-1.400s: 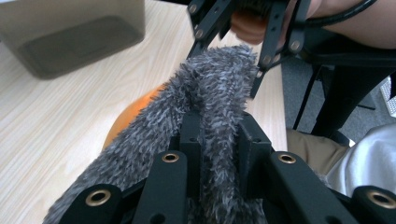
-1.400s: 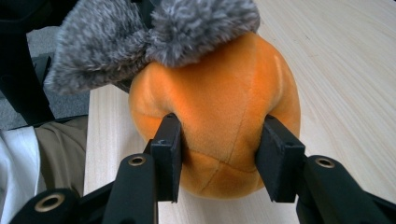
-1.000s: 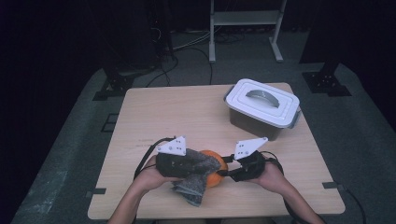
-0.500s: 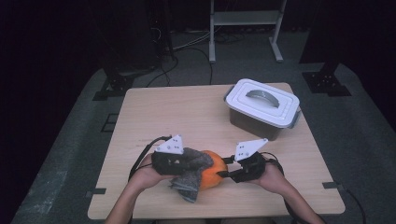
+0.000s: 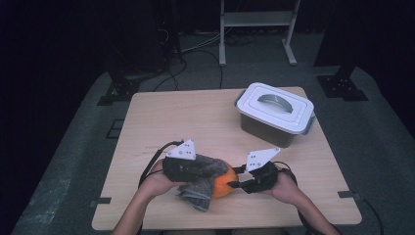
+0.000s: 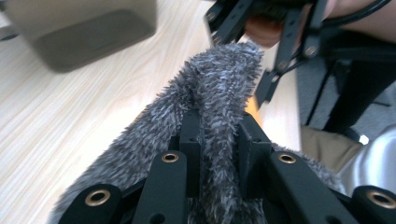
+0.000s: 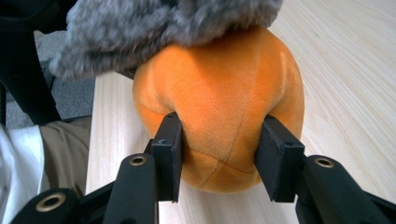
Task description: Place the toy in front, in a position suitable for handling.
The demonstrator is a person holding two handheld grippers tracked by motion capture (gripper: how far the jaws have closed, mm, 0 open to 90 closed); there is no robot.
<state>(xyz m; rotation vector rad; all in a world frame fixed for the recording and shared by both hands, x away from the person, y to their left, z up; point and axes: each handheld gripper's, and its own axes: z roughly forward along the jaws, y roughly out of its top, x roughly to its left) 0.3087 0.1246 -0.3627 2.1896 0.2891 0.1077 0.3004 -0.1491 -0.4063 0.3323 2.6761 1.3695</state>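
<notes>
1. At the table's near edge, the left gripper has its jaws pinched together on a fold of grey fuzzy cloth; the left gripper view shows the pile squeezed between the pads.
2. The cloth drapes over the top of an orange plush ball, which sits on the wood between the two tools, close to the front edge.
3. The right gripper clamps the ball from the side, its pads dented into the soft skin in the right gripper view.
4. Risk, as judged here: the ball is round and yielding, so a hard tug on the cloth could squirt it out of the right jaws and roll it off the near edge, which lies just beside it.
5. A second risk: the fuzzy fold is thin, and a pull at an angle could slide it free of the left pads.
6. Room to work lies ahead and to the left, where bare tabletop stretches well clear; at far right a lidded white bin stands well apart from both hands.
</notes>
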